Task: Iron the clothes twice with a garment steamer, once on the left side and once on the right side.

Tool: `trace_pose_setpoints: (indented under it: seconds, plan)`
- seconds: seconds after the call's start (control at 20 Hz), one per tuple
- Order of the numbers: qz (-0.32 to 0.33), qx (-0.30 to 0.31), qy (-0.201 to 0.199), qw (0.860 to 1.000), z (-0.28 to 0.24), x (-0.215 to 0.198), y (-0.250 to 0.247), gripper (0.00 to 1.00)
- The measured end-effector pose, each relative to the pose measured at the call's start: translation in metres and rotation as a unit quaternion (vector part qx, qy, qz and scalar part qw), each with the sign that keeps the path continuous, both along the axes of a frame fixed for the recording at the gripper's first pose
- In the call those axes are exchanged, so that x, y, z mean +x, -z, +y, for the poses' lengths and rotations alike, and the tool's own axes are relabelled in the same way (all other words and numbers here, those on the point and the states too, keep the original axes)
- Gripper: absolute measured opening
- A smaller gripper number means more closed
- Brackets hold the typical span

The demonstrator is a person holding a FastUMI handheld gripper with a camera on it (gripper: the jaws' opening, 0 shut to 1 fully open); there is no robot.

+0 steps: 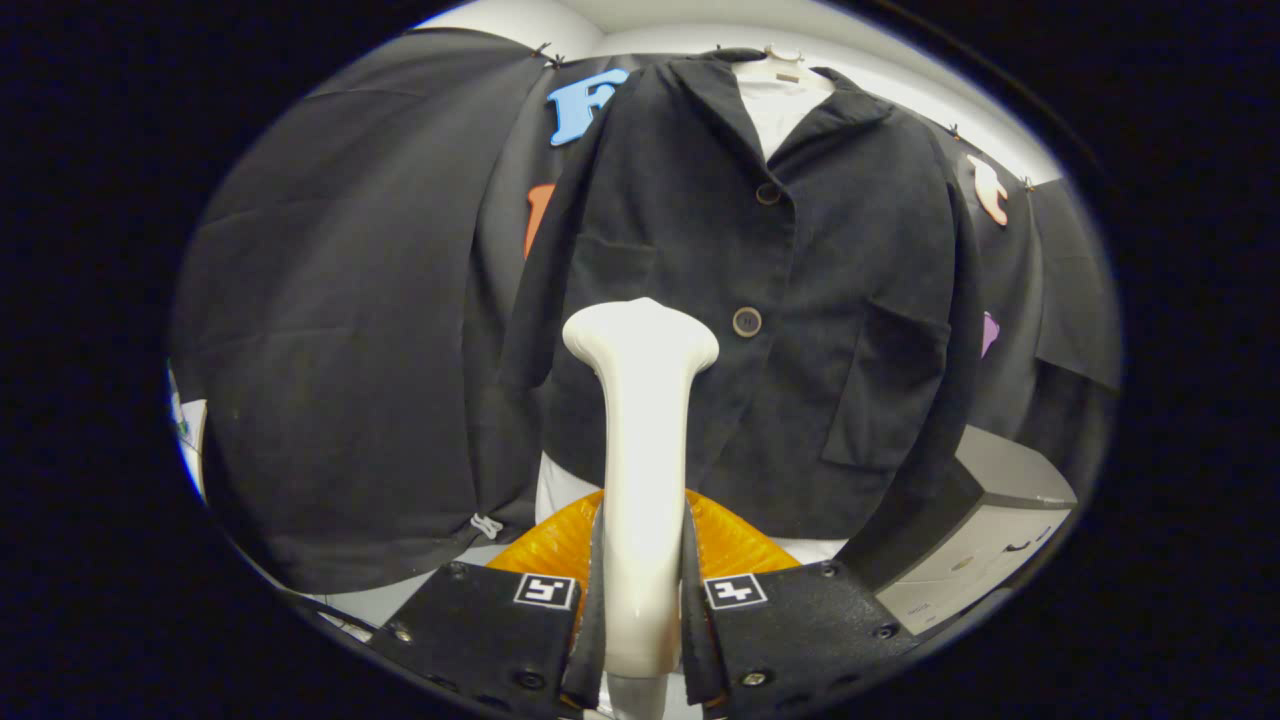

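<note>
Steamer [640,440] upright between the fingers, both fingers pressed against its pale handle, so the gripper [640,610] is clamped on it; its flared head sits in front of the dark jacket [800,300], over the panel beside the lower button [747,321], though whether the head touches the cloth I cannot tell; the jacket hangs on a hanger [783,66] against the booth's black wall, white garment [780,110] showing at the open collar, a patch pocket [880,390] on the far panel; an orange ribbed thing [730,540] lies below the hem, just beyond the fingers, and a grey box [985,520] stands off to the pocket side; for a clean pass, I'd say keep the head flat to the fabric, run one steady line along this panel, steer clear of the buttons, then cross the placket and repeat over the pocket panel; the clamp looks firm, but a tall handle could twist if pushed hard.
</note>
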State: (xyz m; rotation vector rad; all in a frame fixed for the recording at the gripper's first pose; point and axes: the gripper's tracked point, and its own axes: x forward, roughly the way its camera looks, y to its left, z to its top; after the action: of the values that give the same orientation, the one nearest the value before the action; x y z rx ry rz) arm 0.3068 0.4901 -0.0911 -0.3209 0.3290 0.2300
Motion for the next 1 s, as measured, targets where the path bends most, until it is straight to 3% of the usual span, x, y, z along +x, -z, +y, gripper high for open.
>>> trace_pose_setpoints:
  seconds: [0.7, 1.0]
  plan:
    - [0.086, -0.022, -0.001, 0.996, -0.028, -0.012, 0.072, 0.34]
    - [0.142, -0.017, -0.020, 0.990, -0.044, -0.029, 0.096, 0.34]
